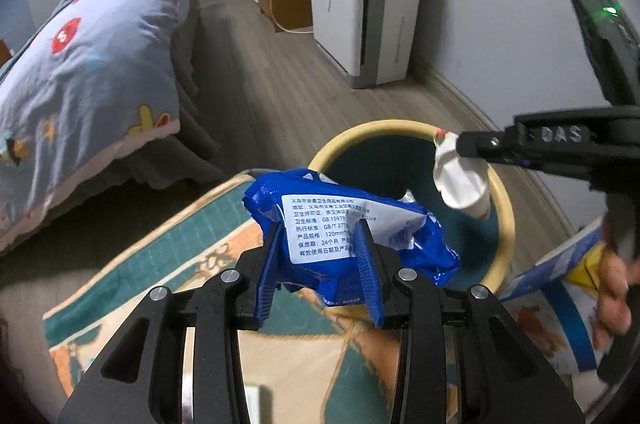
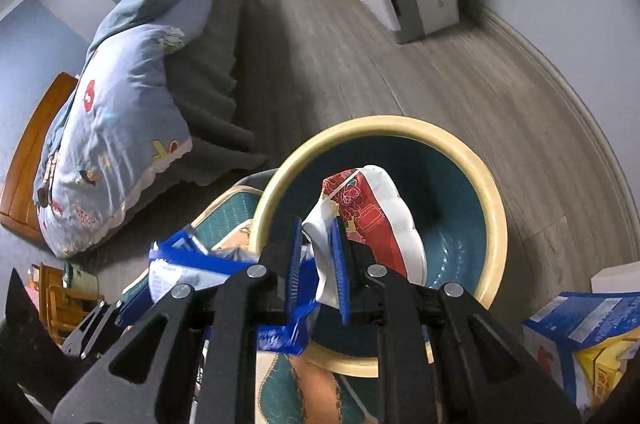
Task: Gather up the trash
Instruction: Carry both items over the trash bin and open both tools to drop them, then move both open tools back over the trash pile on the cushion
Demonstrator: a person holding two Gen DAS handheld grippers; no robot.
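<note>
Now, from my left wrist, my left gripper (image 1: 320,244) clenches a blue wet-wipe packet (image 1: 352,224) beside the near rim of the cream-rimmed bin (image 1: 506,220), while from my right wrist, my right gripper (image 2: 318,256) grips a crushed red-and-white paper cup (image 2: 372,220) above the bin's opening.

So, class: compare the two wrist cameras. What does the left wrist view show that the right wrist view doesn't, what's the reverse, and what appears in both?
Only the left wrist view shows the printed white label on the blue wrapper and the right gripper from the side.

Only the right wrist view shows the red floral print on the crushed paper cup and the wooden headboard.

Both show the yellow-rimmed bin, bed quilt and white appliance.
</note>
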